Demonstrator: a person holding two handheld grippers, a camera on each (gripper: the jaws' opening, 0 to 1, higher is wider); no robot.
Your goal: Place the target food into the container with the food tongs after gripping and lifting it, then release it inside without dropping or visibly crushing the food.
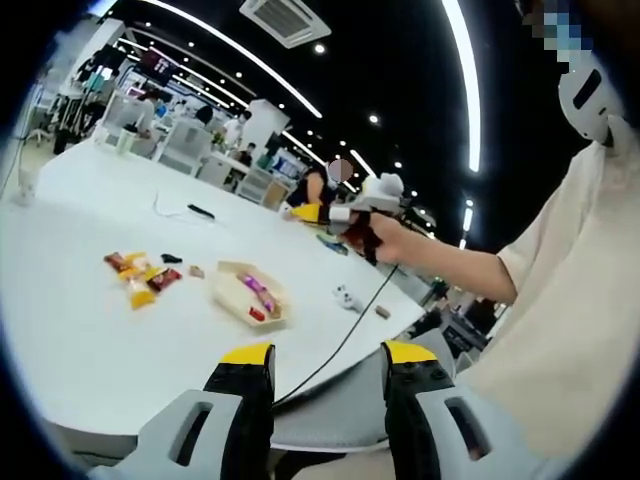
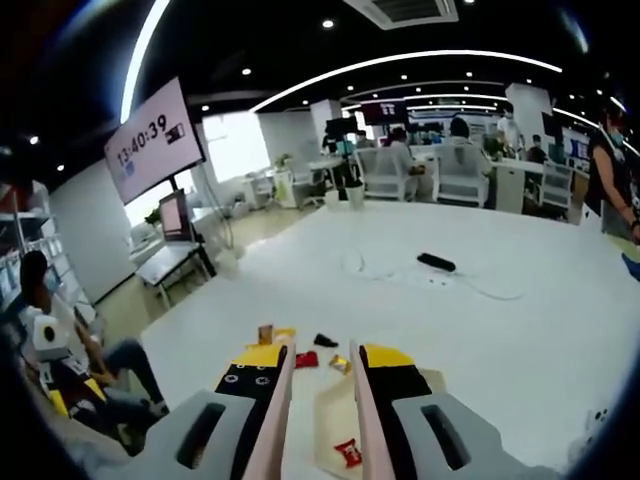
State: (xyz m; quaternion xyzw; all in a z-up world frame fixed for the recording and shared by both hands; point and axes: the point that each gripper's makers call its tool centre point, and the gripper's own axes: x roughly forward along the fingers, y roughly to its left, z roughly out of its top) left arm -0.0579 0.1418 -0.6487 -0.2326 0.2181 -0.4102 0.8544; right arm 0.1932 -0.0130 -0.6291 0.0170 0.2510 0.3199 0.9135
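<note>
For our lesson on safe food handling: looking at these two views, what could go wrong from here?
1. The cable trails across the table near the container; it may snag and shift it.
2. The snack packets lie bunched; the tongs in the right gripper might pinch two or crush one.

An open-plan office: long light strips [image 2: 400, 62] cross a dark ceiling, a ceiling air vent [image 1: 286, 20] sits at top centre, a wall screen [image 2: 155, 138] at upper left shows the time, and people sit at desks [image 2: 440, 172] beyond a large white table [image 2: 500, 330].
</note>
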